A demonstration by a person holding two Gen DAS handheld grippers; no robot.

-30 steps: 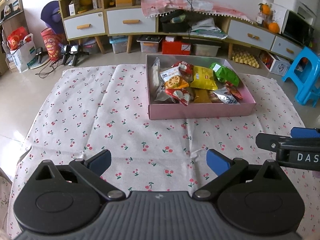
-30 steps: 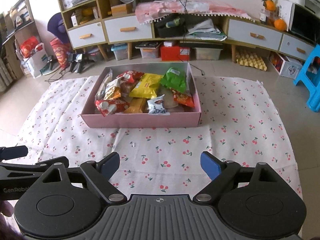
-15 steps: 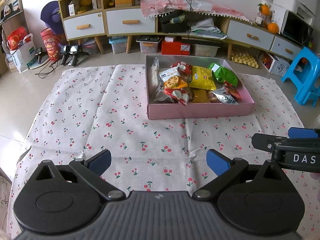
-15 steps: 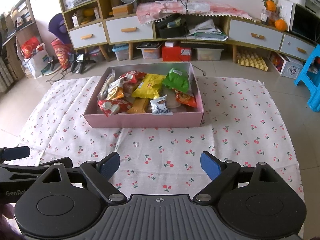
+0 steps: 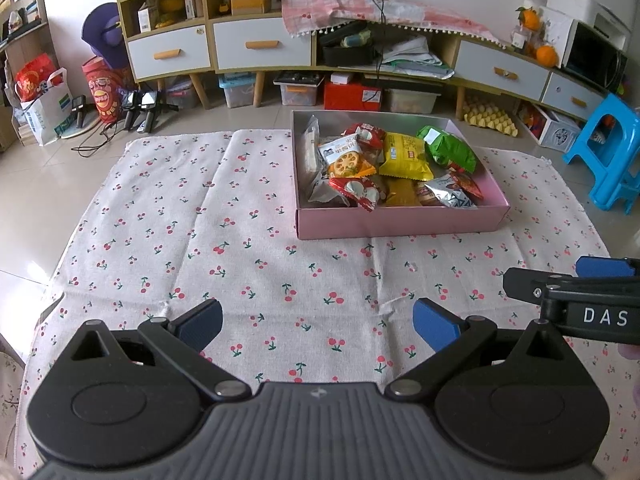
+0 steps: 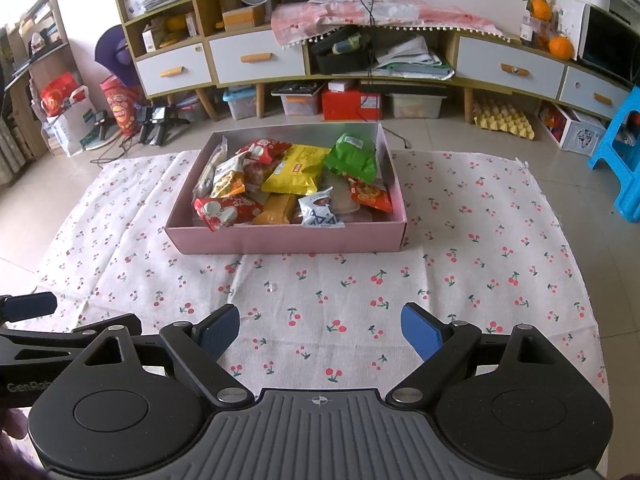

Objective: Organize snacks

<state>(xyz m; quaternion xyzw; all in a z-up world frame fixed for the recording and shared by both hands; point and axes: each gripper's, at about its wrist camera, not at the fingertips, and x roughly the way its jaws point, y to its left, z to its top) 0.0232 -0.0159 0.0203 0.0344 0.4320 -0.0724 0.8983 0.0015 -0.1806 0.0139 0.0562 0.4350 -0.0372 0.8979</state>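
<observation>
Your left gripper [image 5: 318, 326] and right gripper [image 6: 320, 330] both gape wide with nothing between their ribbed blue pads, above the creased cherry-print cloth [image 6: 460, 280]. Ahead on it sits the shallow pink cardboard box [image 6: 288, 240], heaped with crinkly foil snack packets [image 6: 296, 172].

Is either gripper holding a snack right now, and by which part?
Nothing is held: left gripper and right gripper are open over the cloth.
</observation>
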